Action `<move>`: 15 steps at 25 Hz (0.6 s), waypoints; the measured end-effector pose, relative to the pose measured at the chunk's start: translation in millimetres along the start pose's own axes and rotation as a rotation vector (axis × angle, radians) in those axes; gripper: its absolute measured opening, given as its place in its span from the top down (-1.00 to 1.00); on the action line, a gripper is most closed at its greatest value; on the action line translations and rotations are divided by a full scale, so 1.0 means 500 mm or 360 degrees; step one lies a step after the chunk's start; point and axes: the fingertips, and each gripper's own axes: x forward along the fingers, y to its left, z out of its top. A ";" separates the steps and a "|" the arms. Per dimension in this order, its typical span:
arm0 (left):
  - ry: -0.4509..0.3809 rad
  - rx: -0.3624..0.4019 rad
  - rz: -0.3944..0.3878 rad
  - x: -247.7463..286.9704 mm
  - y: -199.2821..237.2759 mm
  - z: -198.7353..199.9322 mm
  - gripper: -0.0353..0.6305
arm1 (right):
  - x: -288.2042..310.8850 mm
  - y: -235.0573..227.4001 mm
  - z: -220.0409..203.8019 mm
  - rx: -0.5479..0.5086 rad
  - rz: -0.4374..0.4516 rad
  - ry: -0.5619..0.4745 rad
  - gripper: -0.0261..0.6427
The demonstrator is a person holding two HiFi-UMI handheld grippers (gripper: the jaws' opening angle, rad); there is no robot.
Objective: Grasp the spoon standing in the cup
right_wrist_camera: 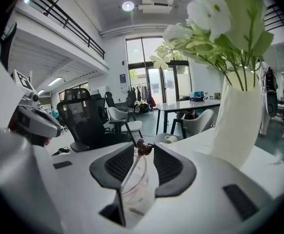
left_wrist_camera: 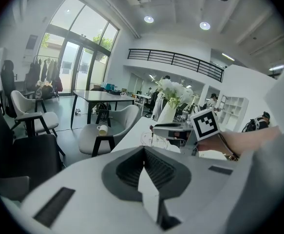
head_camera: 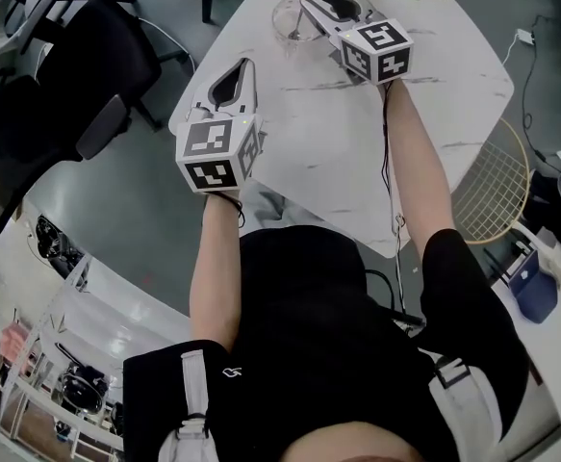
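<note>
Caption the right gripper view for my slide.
Right tool, jaws apart, around the clear cup and its leaning spoon; white flower vase at right.

Bench (head_camera: 434, 75): white marble, faint grey veins.
Left tool (head_camera: 244, 65), right tool (right_wrist_camera: 143, 152): white shells, dark grey ribbed pads.
Cubes (head_camera: 220, 152): black-and-white square markers.
Cup (right_wrist_camera: 138, 194): clear glass.
Spoon (right_wrist_camera: 131, 168): pale translucent handle, dark red-brown top.
Vase (right_wrist_camera: 239, 126): white.
Flowers (right_wrist_camera: 215, 9): white, with green stems and leaves.
Office chair (head_camera: 30, 114): black.
</note>
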 end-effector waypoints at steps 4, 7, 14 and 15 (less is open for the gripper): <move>0.0011 -0.0004 -0.0002 0.002 0.012 0.001 0.85 | 0.011 0.004 -0.008 0.0041 0.0046 -0.0002 0.52; 0.0021 -0.0008 -0.0007 0.005 0.021 0.001 0.85 | 0.021 0.004 -0.010 0.0067 0.0085 -0.0003 0.53; 0.0028 -0.0019 -0.0014 0.015 0.027 0.000 0.85 | 0.030 -0.006 -0.015 0.0208 0.0147 -0.0043 0.72; 0.0024 -0.0016 -0.0016 0.013 0.026 0.001 0.85 | 0.026 -0.008 -0.012 0.0217 0.0136 -0.0056 0.72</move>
